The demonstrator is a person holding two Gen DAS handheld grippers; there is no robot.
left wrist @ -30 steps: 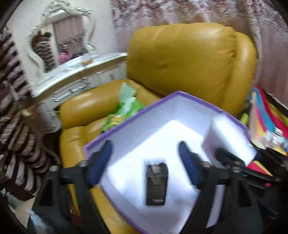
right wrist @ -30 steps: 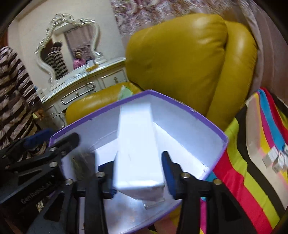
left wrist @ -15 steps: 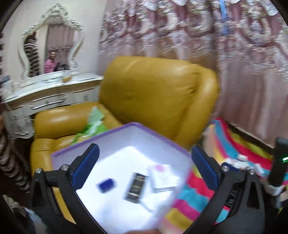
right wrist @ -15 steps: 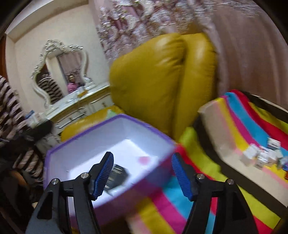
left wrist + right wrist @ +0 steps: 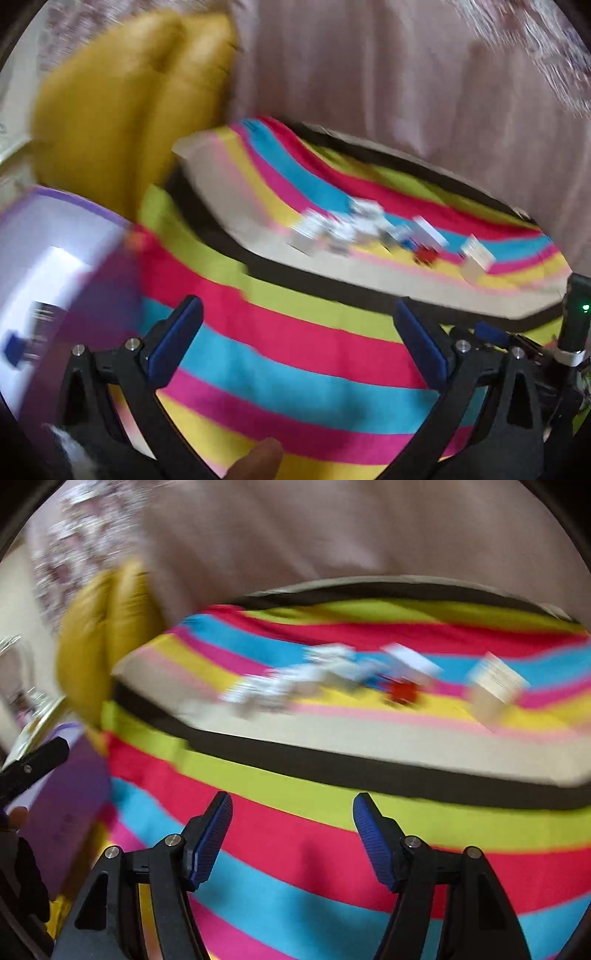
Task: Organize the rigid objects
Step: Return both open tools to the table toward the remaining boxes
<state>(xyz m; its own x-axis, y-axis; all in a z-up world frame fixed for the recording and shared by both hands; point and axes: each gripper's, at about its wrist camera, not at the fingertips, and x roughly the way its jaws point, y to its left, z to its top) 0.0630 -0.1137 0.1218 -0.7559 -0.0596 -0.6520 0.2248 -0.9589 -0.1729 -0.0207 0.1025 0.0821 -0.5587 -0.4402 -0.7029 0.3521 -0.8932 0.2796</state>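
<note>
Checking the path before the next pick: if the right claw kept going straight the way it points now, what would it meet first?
Most likely the striped blanket draped just ahead of the open, empty right claw. The small boxes lie farther up; blur makes depth uncertain.

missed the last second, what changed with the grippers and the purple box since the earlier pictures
The right gripper let go of the tall white carton it held over the white-lined purple box; the left gripper spread wider. Both swung away from the box toward the small cartons on the rainbow-striped blanket. Both are empty. The box remains by the mustard-yellow leather armchair.
</note>
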